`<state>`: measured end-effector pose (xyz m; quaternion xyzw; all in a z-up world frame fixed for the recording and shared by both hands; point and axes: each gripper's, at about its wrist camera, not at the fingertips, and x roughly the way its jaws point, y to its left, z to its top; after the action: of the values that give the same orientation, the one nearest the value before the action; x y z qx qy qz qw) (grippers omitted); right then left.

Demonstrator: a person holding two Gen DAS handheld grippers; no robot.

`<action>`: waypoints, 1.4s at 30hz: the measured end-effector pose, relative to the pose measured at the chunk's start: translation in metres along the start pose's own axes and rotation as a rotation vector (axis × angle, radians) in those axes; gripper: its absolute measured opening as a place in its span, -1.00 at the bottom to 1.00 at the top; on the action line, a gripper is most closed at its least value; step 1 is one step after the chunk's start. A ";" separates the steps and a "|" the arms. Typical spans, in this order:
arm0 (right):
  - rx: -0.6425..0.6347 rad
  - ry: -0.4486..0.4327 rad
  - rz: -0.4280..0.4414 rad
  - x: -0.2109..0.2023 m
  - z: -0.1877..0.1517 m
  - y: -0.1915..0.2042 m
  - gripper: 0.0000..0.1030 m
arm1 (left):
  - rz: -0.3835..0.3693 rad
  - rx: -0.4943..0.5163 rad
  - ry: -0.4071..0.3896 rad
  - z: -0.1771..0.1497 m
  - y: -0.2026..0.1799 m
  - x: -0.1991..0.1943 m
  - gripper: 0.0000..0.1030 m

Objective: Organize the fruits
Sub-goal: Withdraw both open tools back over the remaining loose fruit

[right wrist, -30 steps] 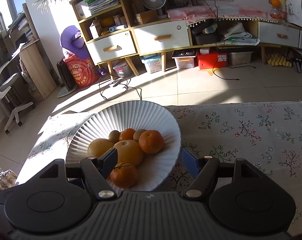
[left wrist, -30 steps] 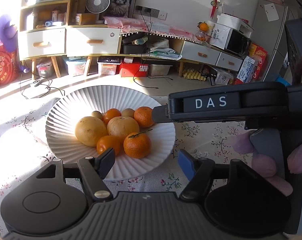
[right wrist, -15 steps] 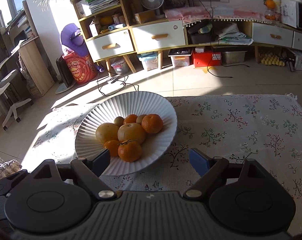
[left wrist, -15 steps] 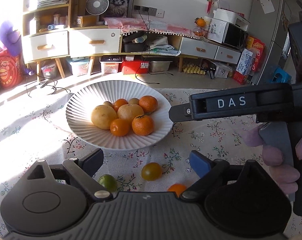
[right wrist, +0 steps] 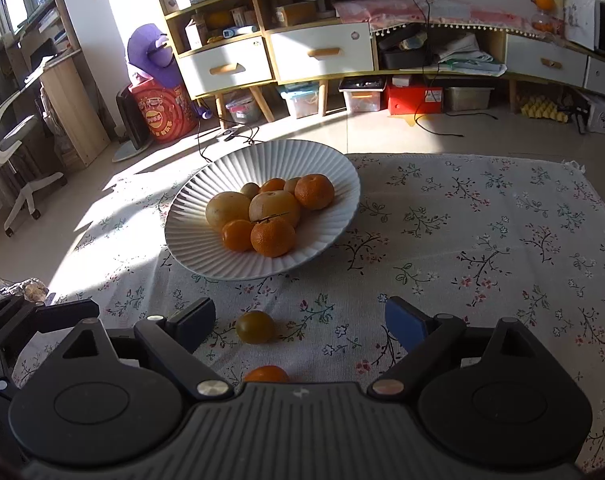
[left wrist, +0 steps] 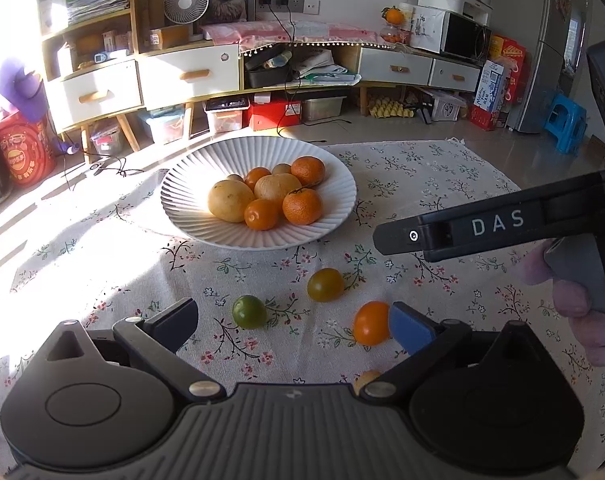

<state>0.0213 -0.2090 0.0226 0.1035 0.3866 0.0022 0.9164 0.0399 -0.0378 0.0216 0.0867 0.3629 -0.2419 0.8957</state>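
Observation:
A white ribbed plate [left wrist: 334, 184] [right wrist: 334, 168] on the floral cloth holds several oranges and yellow fruits. Loose on the cloth in front of it lie a green fruit [left wrist: 249, 311], an olive-yellow one [left wrist: 325, 284] [right wrist: 255, 326] and an orange one [left wrist: 370, 323] [right wrist: 266, 374]; a small pale fruit [left wrist: 364, 380] peeks out by my left gripper's body. My left gripper [left wrist: 294, 320] is open and empty above the loose fruits. My right gripper [right wrist: 300, 320] is open and empty, the olive-yellow fruit between its fingers' line; its body shows at the right of the left wrist view [left wrist: 494, 224].
The floral cloth [right wrist: 482, 232] covers the table, its far edge just behind the plate. Beyond are a tiled floor, white drawer cabinets [left wrist: 190, 76], shelves, storage boxes and cables. An office chair [right wrist: 10, 152] stands at the far left.
Both grippers have pulled back from the plate and risen. The loose fruits on the cloth have come into view. Both stay open.

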 end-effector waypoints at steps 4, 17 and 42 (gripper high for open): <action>0.009 0.011 -0.004 -0.006 -0.010 0.000 0.79 | -0.009 -0.004 0.019 -0.007 0.002 -0.007 0.84; 0.050 0.071 -0.019 -0.012 -0.039 -0.002 0.80 | -0.027 -0.023 0.068 -0.033 0.013 -0.018 0.84; -0.127 0.097 0.001 -0.028 -0.083 0.020 0.83 | 0.010 0.039 0.211 -0.074 0.030 -0.040 0.84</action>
<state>-0.0557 -0.1767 -0.0096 0.0453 0.4294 0.0320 0.9014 -0.0146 0.0270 -0.0047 0.1309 0.4502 -0.2340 0.8517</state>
